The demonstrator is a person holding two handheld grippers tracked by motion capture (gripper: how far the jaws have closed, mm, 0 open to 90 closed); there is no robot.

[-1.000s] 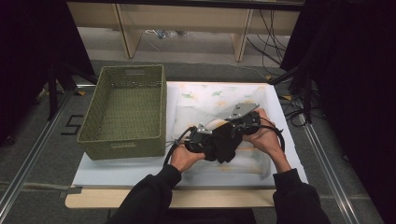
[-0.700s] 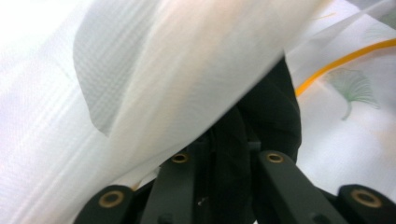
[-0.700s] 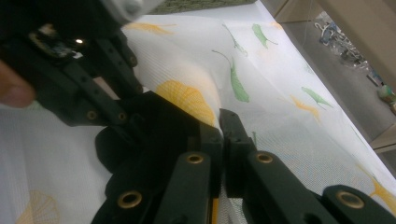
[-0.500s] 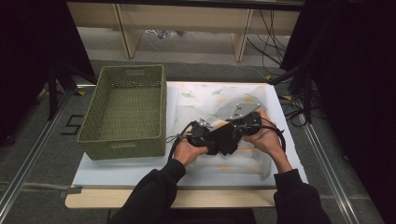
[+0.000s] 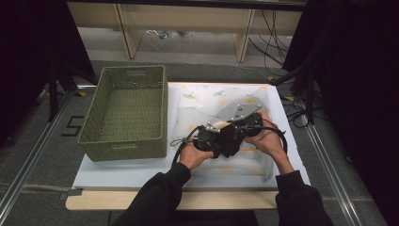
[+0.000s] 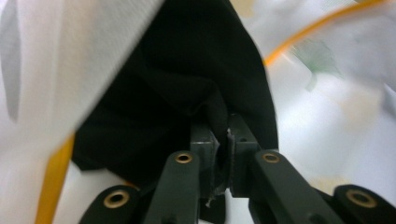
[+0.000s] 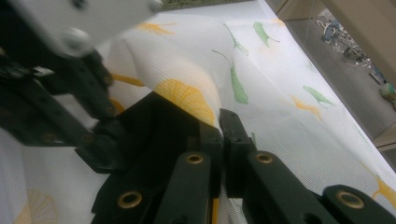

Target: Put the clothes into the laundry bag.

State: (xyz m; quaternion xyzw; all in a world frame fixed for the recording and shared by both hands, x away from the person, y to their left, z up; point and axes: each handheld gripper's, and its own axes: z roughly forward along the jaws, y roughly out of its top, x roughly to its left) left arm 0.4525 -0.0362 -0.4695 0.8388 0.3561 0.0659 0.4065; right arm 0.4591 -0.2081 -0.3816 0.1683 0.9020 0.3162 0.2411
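Grippers shifted slightly left | left gripper [image 6: 219,140], right gripper [image 7: 220,135] clamp black cloth [image 5: 231,139]

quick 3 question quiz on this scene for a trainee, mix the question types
1. True or false: the green basket has something in it.
2. What does the left gripper pinch? A) black cloth B) a cable C) the basket rim
3. Fill in: the white printed sheet lies to the ___ of the basket in the high view.

Key: 1 false, it is empty. 2 A; the right gripper is also shut at the edge of the black cloth. 3 right.
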